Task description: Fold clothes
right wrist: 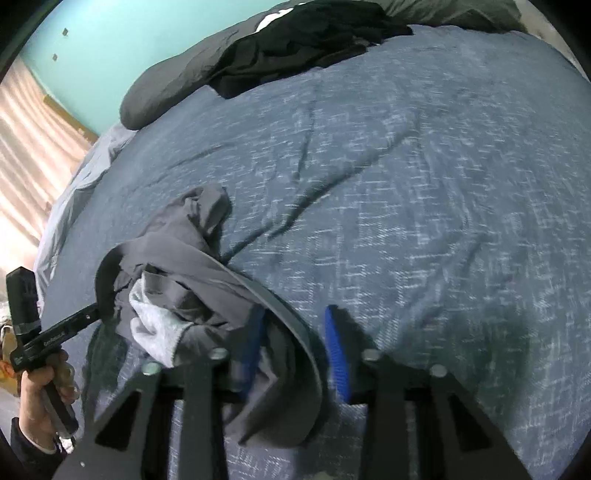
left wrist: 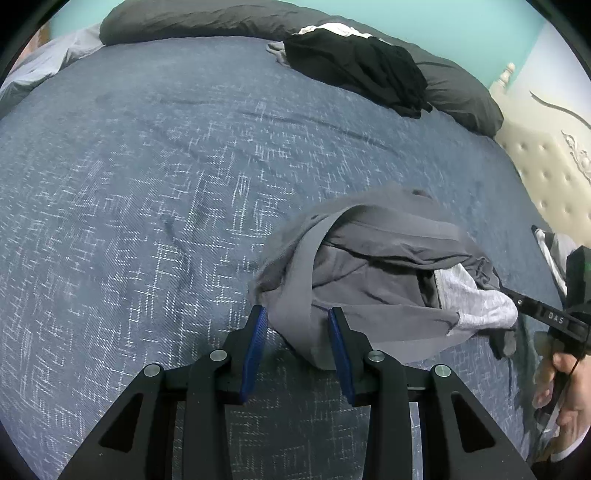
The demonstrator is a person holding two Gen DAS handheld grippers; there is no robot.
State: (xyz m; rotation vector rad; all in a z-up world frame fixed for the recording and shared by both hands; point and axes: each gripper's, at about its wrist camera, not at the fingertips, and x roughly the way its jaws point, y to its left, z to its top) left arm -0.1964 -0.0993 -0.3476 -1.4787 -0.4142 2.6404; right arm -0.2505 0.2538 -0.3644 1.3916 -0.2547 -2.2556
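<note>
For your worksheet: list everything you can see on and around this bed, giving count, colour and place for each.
blanket: one, blue flecked white, covering the bed
pillows: two, dark grey, far edge
black clothes: one pile, on the far pillow
grey garment: one, pale lining, crumpled near the front
headboard: one, cream, tufted, bed's end
curtain: one, pinkish, beside the teal wall
left gripper: black, blue pads, garment between jaws
right gripper: same, garment between jaws
left hand: on its handle
right hand: on its handle
</note>
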